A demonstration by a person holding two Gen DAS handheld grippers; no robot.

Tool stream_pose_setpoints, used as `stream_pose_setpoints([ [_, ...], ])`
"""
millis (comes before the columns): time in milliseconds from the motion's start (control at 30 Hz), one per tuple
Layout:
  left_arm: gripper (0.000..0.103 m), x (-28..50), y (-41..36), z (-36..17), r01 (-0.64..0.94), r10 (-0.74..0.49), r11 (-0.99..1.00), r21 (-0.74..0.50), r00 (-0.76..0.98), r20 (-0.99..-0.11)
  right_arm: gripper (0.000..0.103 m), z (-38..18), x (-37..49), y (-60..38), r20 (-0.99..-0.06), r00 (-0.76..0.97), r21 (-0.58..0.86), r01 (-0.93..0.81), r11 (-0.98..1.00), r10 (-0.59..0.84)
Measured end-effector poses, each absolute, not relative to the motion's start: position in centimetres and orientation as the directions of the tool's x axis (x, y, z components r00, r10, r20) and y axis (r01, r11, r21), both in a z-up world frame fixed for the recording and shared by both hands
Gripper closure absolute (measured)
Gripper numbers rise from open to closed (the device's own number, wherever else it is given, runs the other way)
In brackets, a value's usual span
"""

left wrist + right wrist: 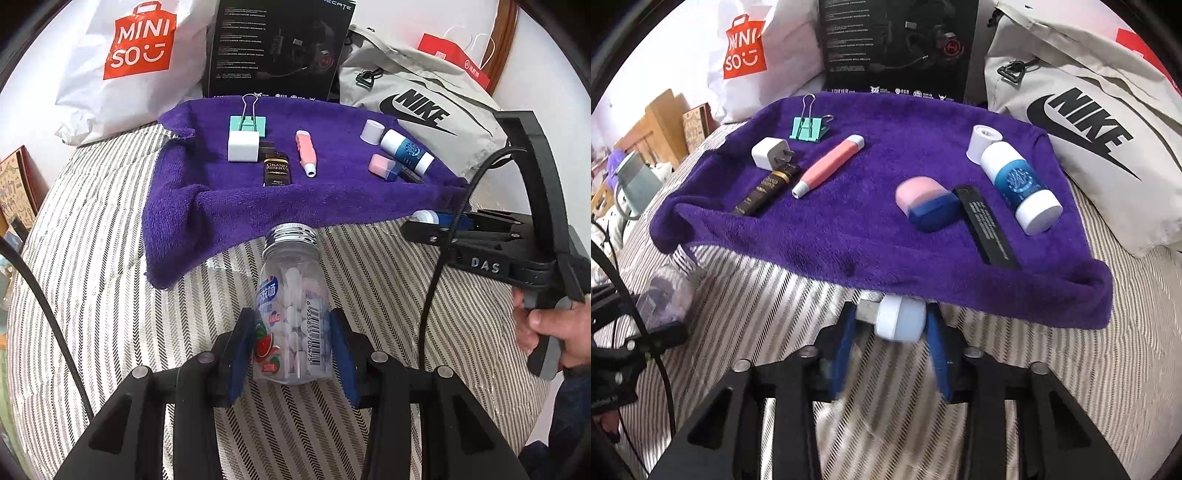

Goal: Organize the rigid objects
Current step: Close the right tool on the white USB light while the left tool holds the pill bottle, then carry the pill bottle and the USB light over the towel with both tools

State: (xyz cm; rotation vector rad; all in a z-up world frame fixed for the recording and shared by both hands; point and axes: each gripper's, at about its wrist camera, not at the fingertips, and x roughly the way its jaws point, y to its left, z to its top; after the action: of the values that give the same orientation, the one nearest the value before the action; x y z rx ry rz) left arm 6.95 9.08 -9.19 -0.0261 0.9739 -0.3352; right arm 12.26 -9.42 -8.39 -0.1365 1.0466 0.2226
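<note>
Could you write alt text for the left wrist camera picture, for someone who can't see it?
A clear plastic candy bottle with a silver screw lid is gripped between the left gripper's blue-padded fingers above a striped bedcover. Beyond lies a purple towel holding small items, including a mint binder clip and a white charger plug.
</note>
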Motion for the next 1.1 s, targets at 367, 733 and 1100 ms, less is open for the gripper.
stream_pose_setpoints([
  [367,0.064,7.0,9.1,-9.2,0.263,-0.281,0.951,-0.162,0.515,-0.81,0.066,-8.3,10.7,-11.7,-0.87,0.483,-0.015,-0.235,0.972,0.103],
  [733,0.064,7.3,9.3,-8.7,0.245,-0.251,0.959,-0.14,0.515,-0.82,0.067,-7.1,9.5,-12.7,-0.864,0.459,0.073,-0.29,0.954,0.206],
  [1100,0.064,7.9,8.4,-7.1,0.251,-0.242,0.96,-0.124,0.526,-0.816,0.066,-6.2,9.6,-13.4,-0.859,0.441,0.11,-0.336,0.935,0.26],
])
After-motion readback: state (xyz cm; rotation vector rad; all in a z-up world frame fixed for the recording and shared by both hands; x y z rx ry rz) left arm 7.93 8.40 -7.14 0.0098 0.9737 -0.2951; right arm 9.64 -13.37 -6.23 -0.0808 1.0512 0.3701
